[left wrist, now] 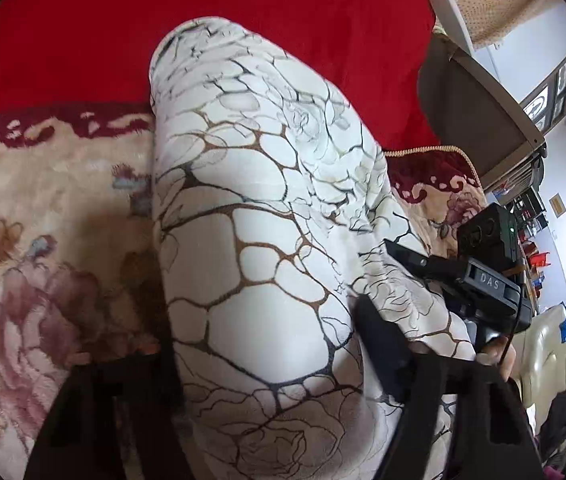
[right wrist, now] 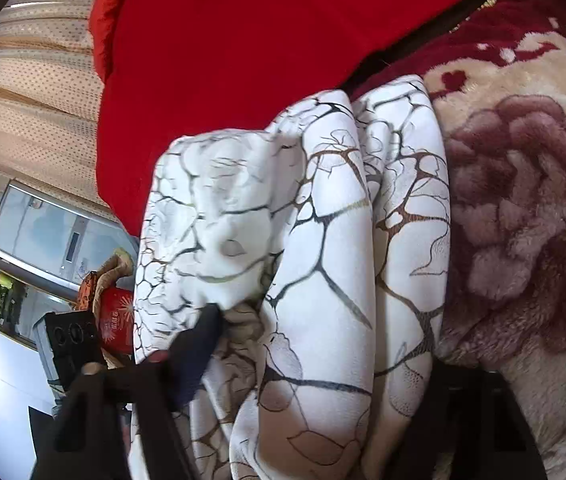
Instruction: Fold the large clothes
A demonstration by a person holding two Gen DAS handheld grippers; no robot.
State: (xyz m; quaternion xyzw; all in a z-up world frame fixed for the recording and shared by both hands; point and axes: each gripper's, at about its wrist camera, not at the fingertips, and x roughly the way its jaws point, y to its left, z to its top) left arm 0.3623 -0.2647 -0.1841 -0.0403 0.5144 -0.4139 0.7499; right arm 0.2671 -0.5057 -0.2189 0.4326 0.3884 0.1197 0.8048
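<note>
One white veined-print garment [left wrist: 267, 240] lies bunched on the floral blanket [left wrist: 43, 248]; two claws, left claw [left wrist: 259, 344] and right claw [right wrist: 323, 344], seemingly clench its folds, fingertips partly buried.

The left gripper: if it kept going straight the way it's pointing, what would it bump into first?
Almost certainly the white patterned garment. The left gripper already has that cloth bunched between its fingers, and the folded length stretches straight ahead. Beyond it lies the red blanket, though depth is hard to judge.
</note>
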